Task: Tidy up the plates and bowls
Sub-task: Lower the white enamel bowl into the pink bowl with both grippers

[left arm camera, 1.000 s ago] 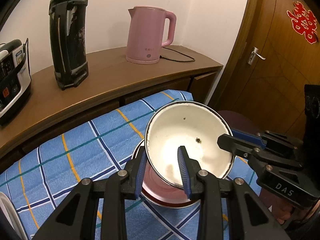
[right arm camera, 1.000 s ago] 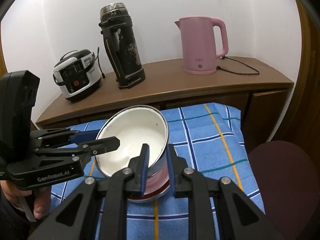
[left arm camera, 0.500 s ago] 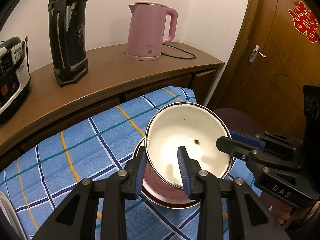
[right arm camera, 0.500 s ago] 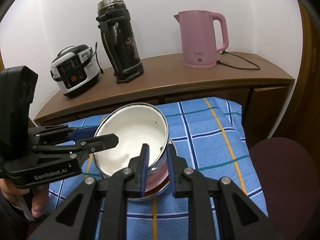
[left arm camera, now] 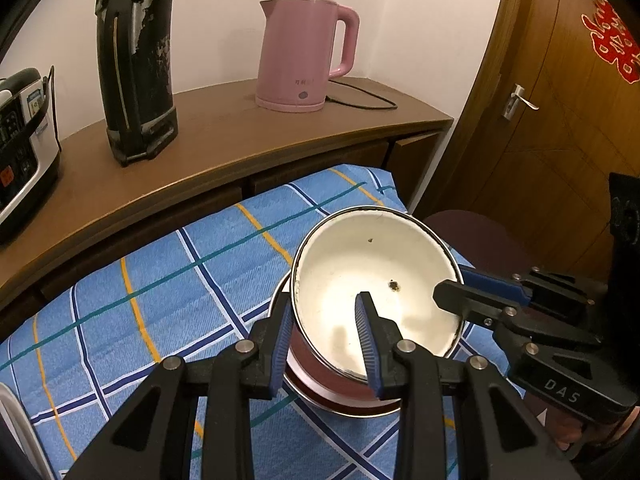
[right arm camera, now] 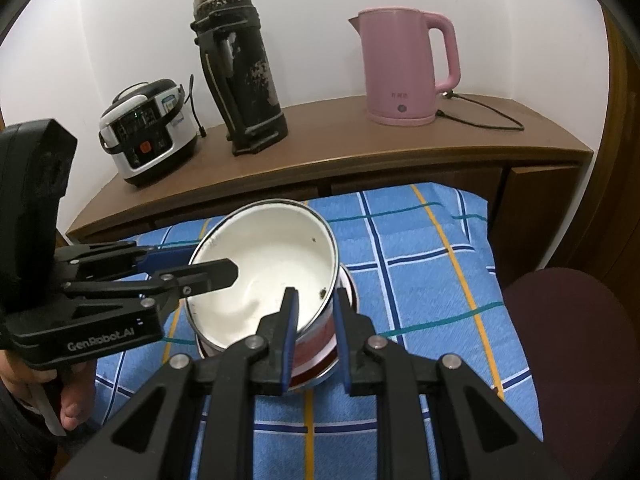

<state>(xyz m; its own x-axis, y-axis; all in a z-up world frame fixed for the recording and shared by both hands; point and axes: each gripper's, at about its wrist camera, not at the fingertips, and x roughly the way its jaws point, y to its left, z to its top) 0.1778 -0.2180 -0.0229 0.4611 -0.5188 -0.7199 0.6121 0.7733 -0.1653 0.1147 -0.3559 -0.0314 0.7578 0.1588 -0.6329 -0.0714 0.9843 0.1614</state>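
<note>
On the blue checked cloth [left arm camera: 168, 292], below the pink kettle [left arm camera: 304, 48], an enamel bowl [left arm camera: 372, 280] sits tilted in a steel bowl [right arm camera: 320, 376]. The left gripper [left arm camera: 326, 344] and right gripper [right arm camera: 314, 332] each pinch opposite rims.

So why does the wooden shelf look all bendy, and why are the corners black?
Left wrist view: the fisheye lens curves the wooden shelf and door, and its round edge darkens the corners. Right wrist view: the same bending and dark rim; the white bowl looks bright, with soft gripper shadows inside. Both views are sharp.

free: blue cloth [right arm camera: 420, 264] | obstacles: bowl [right arm camera: 260, 276], sideboard [right arm camera: 360, 148]
</note>
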